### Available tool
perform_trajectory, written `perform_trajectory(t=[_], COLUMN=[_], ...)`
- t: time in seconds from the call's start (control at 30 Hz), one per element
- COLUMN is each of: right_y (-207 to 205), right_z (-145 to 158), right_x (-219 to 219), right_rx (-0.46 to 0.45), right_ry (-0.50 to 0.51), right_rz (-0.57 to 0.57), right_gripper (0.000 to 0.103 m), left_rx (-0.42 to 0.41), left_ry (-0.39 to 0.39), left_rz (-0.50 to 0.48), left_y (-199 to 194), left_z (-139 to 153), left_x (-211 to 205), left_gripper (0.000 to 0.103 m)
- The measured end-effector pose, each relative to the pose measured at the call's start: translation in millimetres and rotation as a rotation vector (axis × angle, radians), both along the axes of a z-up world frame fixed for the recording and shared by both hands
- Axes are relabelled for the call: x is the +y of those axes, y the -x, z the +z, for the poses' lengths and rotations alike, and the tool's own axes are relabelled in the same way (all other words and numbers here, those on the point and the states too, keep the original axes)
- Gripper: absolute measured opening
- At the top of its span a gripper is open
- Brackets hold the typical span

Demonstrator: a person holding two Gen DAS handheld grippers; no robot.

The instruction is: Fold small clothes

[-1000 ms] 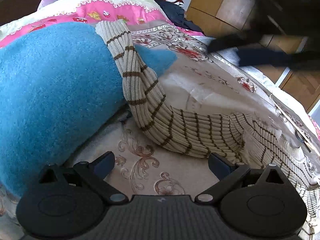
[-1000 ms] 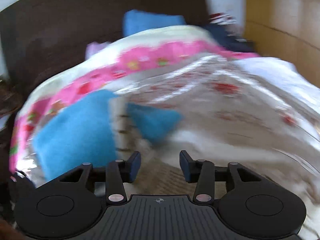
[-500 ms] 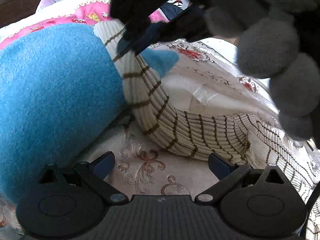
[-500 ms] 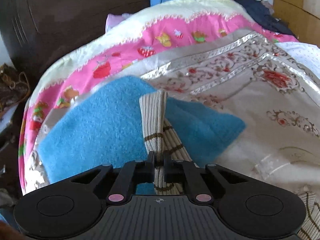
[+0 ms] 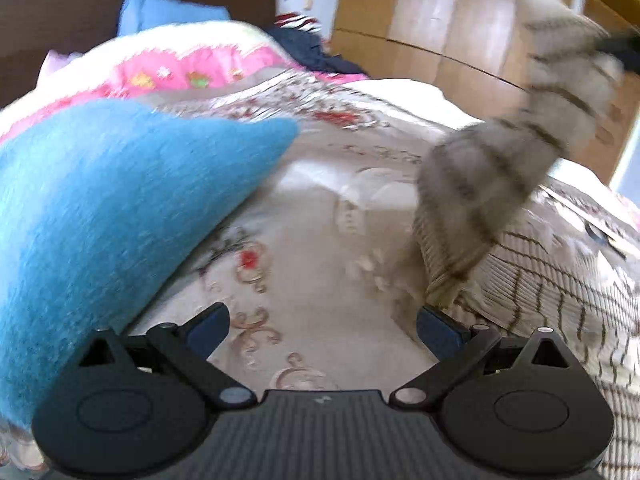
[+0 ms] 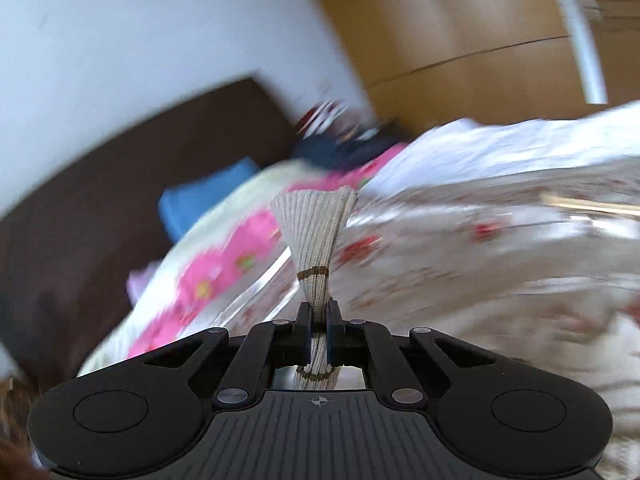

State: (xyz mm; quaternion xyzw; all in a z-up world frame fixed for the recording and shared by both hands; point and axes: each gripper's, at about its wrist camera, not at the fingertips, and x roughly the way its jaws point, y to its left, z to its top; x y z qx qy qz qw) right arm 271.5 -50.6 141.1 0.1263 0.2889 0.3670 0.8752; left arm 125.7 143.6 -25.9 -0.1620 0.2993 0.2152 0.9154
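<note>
A beige ribbed sweater with thin brown stripes (image 5: 560, 280) lies on the bed at the right of the left wrist view. Its sleeve (image 5: 492, 176) is lifted up and to the right, blurred. My right gripper (image 6: 318, 320) is shut on the sleeve's cuff (image 6: 316, 236), which fans out above the jaws. My left gripper (image 5: 322, 324) is open and empty, low over the bedspread, with its right finger next to the sweater's edge.
A blue fleece cloth (image 5: 100, 208) lies on the bed at the left. A pink and cream quilt (image 5: 180, 64) and dark clothes (image 5: 312, 52) lie at the far end. A dark headboard (image 6: 120, 184) and wooden wardrobe doors (image 5: 460, 32) stand behind.
My right gripper closed on the sleeve cuff where it lay over the blue cloth, then lifted it off and swung it up and right. The left gripper stayed open and shifted slightly.
</note>
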Motion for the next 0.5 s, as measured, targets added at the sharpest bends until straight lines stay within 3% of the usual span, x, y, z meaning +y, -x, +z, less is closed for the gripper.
perform_trajectory(t=[0.13, 0.27, 0.4, 0.5], right_y=[2.3, 2.9, 9.2, 14.6], right_z=[-33.8, -112.3, -169.0, -181.4], right_x=[-83.0, -143.6, -168.5, -170.9], right_rx=[0.019, 0.152, 0.279, 0.292], right_ry=[-0.021, 0.024, -0.014, -0.052], right_rz=[-0.180, -0.348, -0.404, -0.401], right_gripper=[0.005, 0.005, 0.005, 0.012], left_rx=[-0.008, 0.028, 0.065, 0.080], left_ry=[-0.074, -0.145, -0.233, -0.295], left_rz=[-0.069, -0.136, -0.200, -0.239], left_y=[-5.7, -20.8, -38.2, -50.4], left_z=[7.5, 10.3, 9.7, 10.5], left_x=[-21.9, -42.2, -65.3, -77.5], left_gripper=[0.103, 0.103, 0.103, 0.103])
